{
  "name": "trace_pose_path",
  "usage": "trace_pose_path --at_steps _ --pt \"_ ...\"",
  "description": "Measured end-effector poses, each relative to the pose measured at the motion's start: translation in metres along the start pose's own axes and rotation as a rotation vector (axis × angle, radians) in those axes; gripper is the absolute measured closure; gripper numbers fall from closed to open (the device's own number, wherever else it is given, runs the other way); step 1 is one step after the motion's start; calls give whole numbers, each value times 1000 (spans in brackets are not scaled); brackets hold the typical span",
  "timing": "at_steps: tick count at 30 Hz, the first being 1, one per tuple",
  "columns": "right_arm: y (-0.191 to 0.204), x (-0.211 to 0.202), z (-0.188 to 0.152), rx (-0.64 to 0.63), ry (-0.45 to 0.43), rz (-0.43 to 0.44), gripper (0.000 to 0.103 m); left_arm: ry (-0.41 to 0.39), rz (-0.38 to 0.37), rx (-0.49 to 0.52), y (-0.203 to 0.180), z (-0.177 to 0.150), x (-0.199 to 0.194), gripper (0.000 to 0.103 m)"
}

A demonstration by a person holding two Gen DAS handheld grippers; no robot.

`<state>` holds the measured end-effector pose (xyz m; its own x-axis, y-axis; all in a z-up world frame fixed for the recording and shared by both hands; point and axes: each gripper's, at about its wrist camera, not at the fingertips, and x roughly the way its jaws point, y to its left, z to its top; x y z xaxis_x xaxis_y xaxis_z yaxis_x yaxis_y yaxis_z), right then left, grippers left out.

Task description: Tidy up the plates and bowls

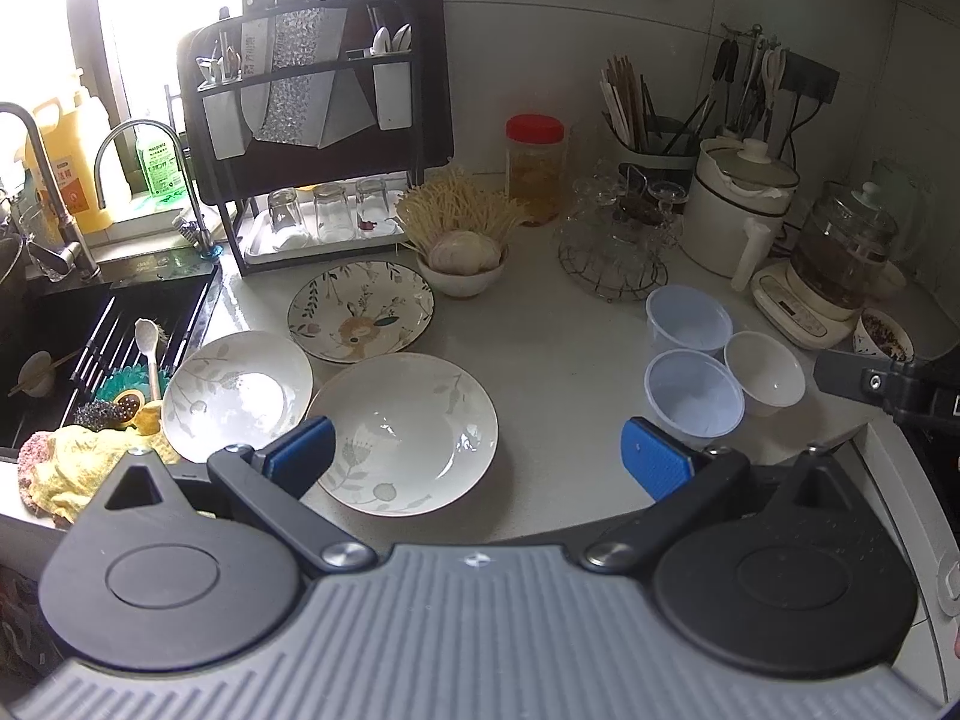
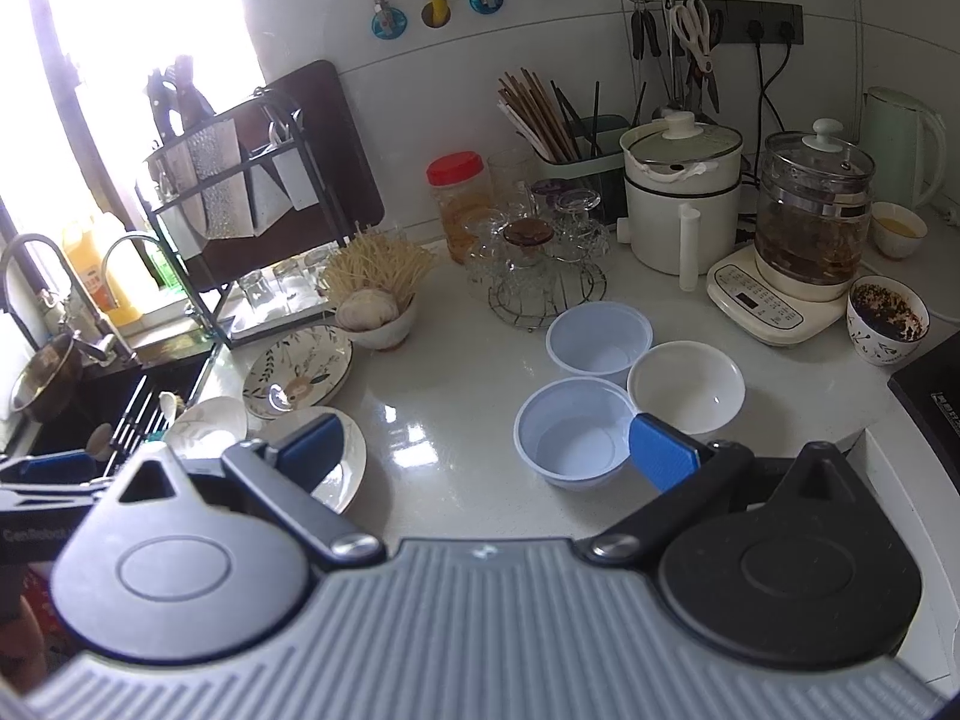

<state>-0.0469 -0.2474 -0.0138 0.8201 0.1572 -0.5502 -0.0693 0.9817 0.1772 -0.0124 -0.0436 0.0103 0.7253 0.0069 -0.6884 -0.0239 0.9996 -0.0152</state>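
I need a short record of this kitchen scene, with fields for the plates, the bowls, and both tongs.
plates: three on the counter near the sink; floral plate at the back, leaf plate left, deep plate in front
bowls: two pale blue plastic bowls and one white bowl, grouped closely at the right
left tongs: open, holding nothing
right tongs: open, holding nothing
stacking: nothing stacked yet

Deep plates (image 1: 403, 432): white, with pale leaf sprigs
Flat plate (image 1: 360, 310): cream — dark leaves, a tan flower
Plastic bowls (image 2: 575, 441): pale blue
Small bowl (image 2: 686, 387): plain white
Tabletop (image 2: 456, 384): glossy white
Jar lid (image 1: 534, 128): red
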Motion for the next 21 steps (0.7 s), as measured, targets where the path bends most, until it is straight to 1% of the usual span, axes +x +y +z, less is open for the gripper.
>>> trace_pose_path --at_steps 6,9,12,14,17,21 --pt "-9 4 -1 -33 15 51 0 -3 32 -16 -12 -3 3 0" --pt "-14 5 2 -29 1 96 0 -13 48 -9 -17 -7 8 0" --pt "-18 9 5 -27 -4 110 0 -15 70 -27 -17 -10 11 0" --pt "-20 11 6 -16 4 123 0 -14 71 -41 -17 -11 12 0" --pt "-20 13 5 -9 10 139 0 -14 89 -33 -18 -14 14 0" --pt "-16 17 4 -19 5 124 0 -10 96 -24 -17 -14 22 0"
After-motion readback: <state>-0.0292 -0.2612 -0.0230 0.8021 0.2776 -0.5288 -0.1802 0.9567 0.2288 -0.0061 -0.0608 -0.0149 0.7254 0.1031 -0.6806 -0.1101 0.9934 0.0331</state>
